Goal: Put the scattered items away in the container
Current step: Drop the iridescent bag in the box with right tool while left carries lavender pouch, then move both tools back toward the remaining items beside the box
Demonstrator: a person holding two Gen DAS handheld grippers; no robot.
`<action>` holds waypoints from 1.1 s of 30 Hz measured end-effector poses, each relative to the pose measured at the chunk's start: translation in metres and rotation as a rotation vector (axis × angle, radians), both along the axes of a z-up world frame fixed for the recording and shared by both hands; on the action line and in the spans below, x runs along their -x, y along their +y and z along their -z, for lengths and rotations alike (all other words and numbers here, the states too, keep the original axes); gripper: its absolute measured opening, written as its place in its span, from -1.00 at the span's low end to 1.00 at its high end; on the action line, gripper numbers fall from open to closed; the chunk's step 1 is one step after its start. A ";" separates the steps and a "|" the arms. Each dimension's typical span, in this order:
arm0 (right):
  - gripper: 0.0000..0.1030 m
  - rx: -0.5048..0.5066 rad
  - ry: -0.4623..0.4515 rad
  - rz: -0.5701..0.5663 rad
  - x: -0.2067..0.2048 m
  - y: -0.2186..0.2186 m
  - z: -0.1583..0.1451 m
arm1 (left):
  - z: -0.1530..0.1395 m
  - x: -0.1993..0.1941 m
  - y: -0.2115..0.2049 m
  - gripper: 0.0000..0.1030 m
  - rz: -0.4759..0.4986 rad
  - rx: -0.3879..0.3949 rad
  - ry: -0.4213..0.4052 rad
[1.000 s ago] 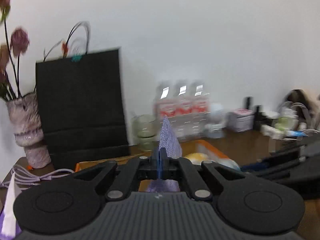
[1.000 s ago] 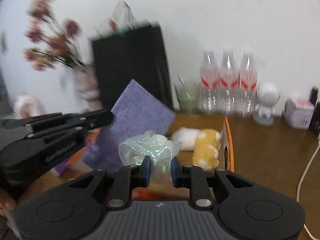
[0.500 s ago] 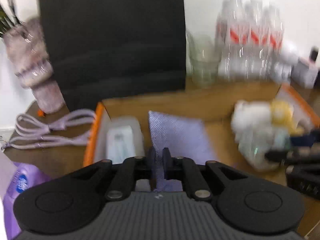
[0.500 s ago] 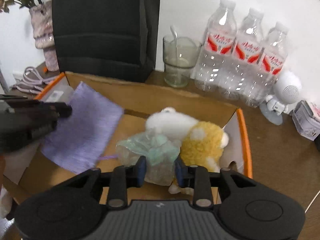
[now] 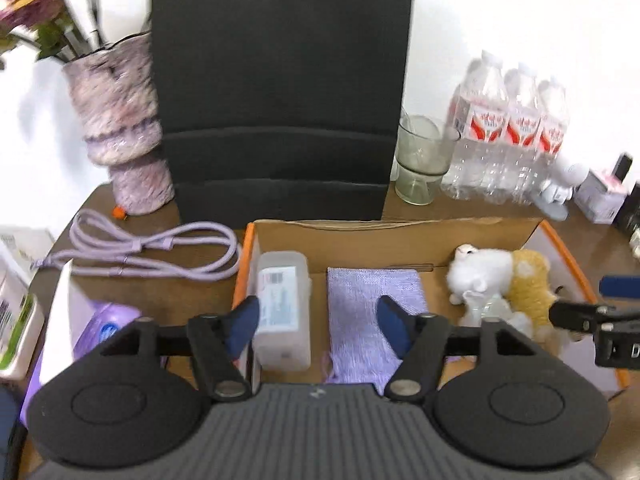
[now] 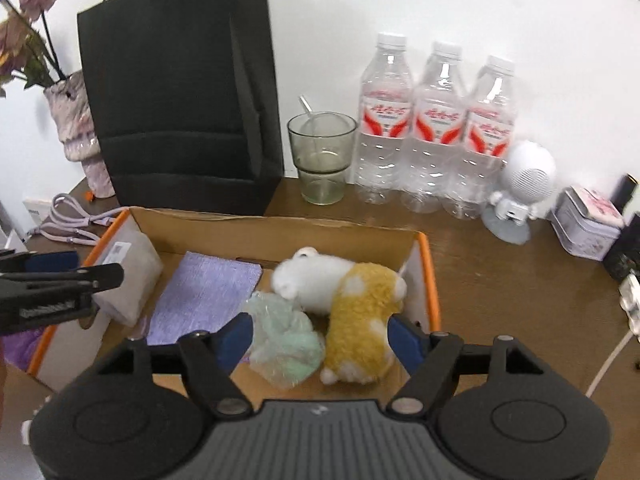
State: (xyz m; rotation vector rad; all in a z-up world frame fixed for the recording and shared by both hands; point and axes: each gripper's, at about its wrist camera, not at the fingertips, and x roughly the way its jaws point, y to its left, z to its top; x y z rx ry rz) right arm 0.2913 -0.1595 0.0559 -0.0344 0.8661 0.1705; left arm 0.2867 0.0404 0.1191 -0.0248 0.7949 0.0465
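An orange-edged cardboard box (image 5: 400, 232) (image 6: 280, 228) holds a white plastic case (image 5: 283, 308) (image 6: 128, 276), a flat purple cloth (image 5: 368, 320) (image 6: 204, 296), a white and yellow plush toy (image 5: 504, 276) (image 6: 348, 300) and a crumpled greenish bag (image 6: 286, 344). My left gripper (image 5: 318, 322) is open above the cloth and the case. My right gripper (image 6: 318, 338) is open over the greenish bag and the plush. Both are empty.
A black paper bag (image 5: 280, 88) (image 6: 180, 92), a vase with flowers (image 5: 120, 120), a glass (image 6: 322, 160), three water bottles (image 6: 436, 132), a white robot figure (image 6: 520, 192) and a tin (image 6: 588, 232) stand behind the box. A purple cable (image 5: 148, 252) and a purple packet (image 5: 100, 332) lie left of it.
My left gripper let go of the purple cloth, which now lies flat in the box. My right gripper let go of the greenish bag beside the plush. Both opened wide and pulled back.
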 end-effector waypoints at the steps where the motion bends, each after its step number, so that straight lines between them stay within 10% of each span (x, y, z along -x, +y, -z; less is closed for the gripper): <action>1: 0.49 0.001 0.007 0.004 0.004 -0.002 -0.003 | -0.005 0.004 0.002 0.49 -0.008 -0.002 0.006; 9: 0.67 0.013 0.000 0.015 0.039 -0.008 -0.018 | -0.020 0.051 0.007 0.74 -0.041 -0.037 0.005; 17: 0.91 -0.064 -0.373 0.003 0.143 -0.004 0.028 | 0.039 0.178 -0.008 1.00 -0.076 -0.084 -0.479; 24: 0.92 -0.082 -0.535 0.010 0.171 0.001 0.058 | 0.070 0.194 -0.008 1.00 -0.059 -0.065 -0.546; 33: 0.92 -0.059 -0.511 0.008 0.180 0.005 0.073 | 0.080 0.202 -0.017 1.00 -0.041 -0.137 -0.493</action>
